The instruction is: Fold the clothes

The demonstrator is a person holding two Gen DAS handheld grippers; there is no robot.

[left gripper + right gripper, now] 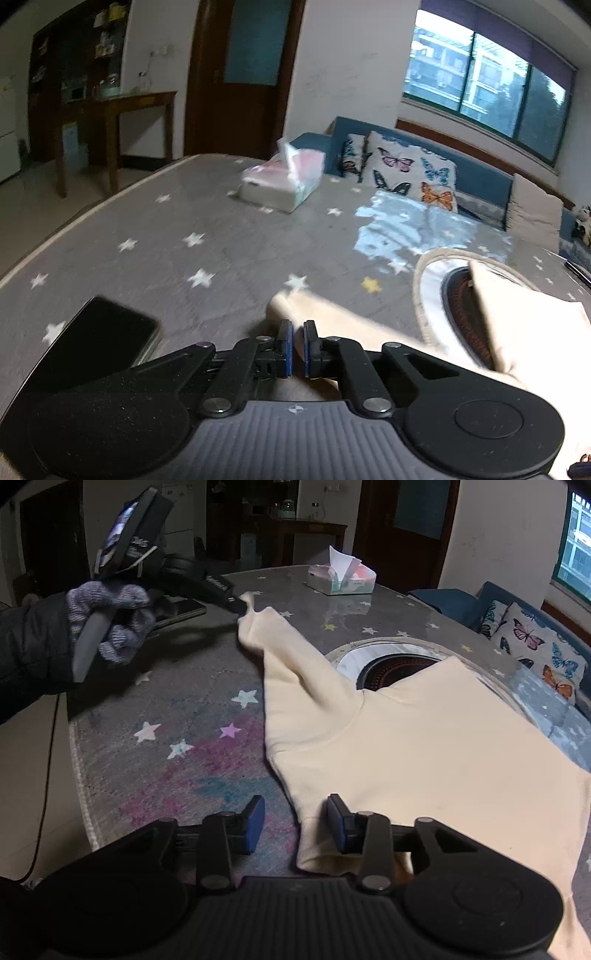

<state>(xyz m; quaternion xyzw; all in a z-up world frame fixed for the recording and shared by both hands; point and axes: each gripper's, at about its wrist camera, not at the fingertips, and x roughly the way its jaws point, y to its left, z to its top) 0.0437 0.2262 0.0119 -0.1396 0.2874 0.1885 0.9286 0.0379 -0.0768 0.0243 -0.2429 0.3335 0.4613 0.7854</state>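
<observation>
A cream sweatshirt (424,738) lies spread on the grey star-print table (184,686), partly over a round hob. Its far sleeve (280,638) rises toward my left gripper (238,605), which a gloved hand (110,620) holds up at the upper left. That gripper pinches the cuff. In the left wrist view the left gripper (298,332) has its blue pads almost together, with the cream cuff (291,306) at their tips. My right gripper (295,823) stands open low over the near sleeve. Its right finger (338,823) rests on the cloth's edge and its left finger sits over bare table.
A black phone (99,332) lies near the table's left edge. A tissue box (340,578) stands at the far side. The round hob (391,666) is set in the table's middle. Clear plastic sheets (399,229) and a butterfly cushion (410,173) on a blue sofa lie beyond.
</observation>
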